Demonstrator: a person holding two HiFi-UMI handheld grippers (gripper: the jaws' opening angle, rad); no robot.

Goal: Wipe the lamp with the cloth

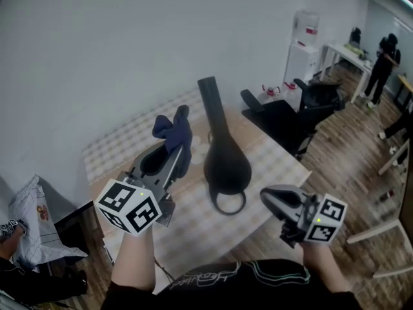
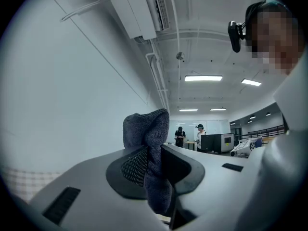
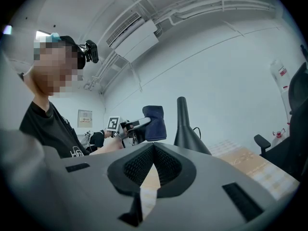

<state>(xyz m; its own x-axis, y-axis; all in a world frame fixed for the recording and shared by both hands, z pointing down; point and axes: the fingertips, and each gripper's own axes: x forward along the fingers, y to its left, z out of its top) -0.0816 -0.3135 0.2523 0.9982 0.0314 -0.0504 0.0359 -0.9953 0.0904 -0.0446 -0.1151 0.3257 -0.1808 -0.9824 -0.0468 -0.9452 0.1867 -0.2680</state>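
Now: wiping not begun | left gripper (image 1: 166, 163) jaws clench cloth (image 1: 175, 131) near lamp (image 1: 226, 161) | right gripper (image 1: 270, 196) jaws closed, empty | next: press cloth onto lamp

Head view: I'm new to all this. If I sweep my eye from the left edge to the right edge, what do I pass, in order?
White bag → left gripper, pinching the blue cloth → black lamp → right gripper → person standing far off at the right.
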